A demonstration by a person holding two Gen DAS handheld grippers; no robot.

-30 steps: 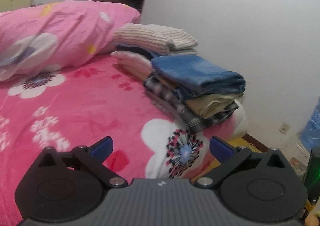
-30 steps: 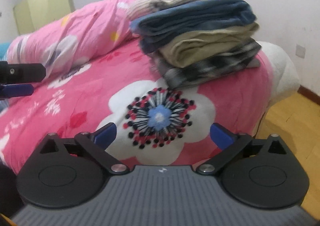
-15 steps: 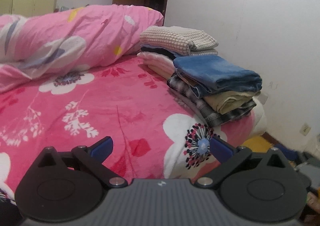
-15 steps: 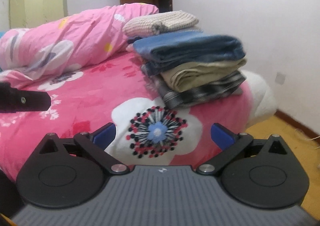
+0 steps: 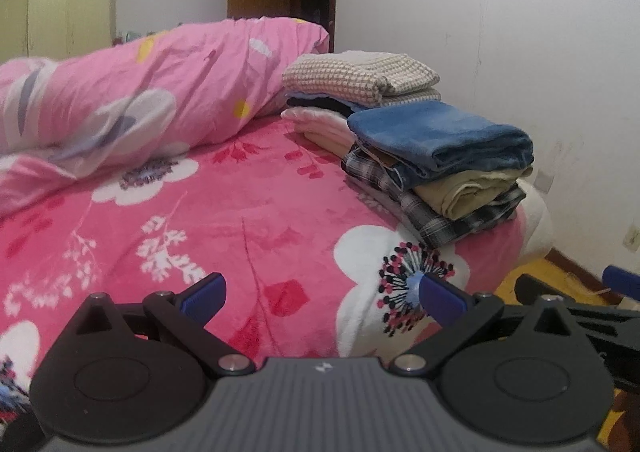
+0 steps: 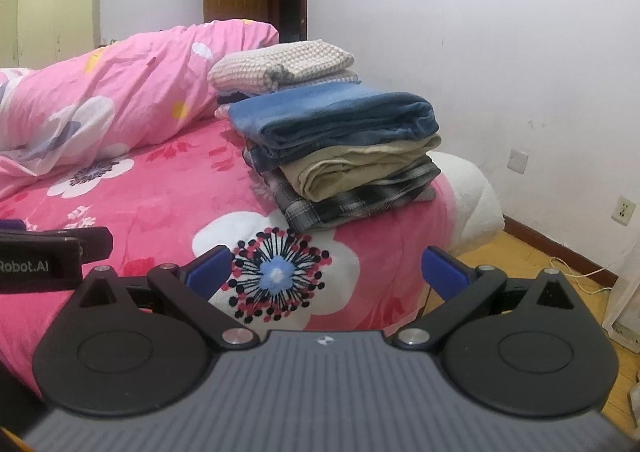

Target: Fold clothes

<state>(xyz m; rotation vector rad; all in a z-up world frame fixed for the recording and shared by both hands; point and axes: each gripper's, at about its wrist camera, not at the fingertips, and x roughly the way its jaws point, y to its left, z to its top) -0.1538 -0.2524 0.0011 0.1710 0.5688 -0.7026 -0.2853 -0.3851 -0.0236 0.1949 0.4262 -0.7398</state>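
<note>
The bed cover (image 5: 248, 212) is bright pink with white flowers. On the near stack, blue jeans (image 6: 336, 120) lie over beige trousers (image 6: 360, 168) and a grey-black checked shirt (image 6: 352, 204) — behind, a beige waffle-patterned cloth (image 6: 280, 64). Gripper pads (image 6: 210, 270) are blue.

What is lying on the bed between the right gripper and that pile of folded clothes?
Nothing but bedspread: in the right wrist view, only its flower print lies between the open right gripper and the pile of folded clothes.
</note>
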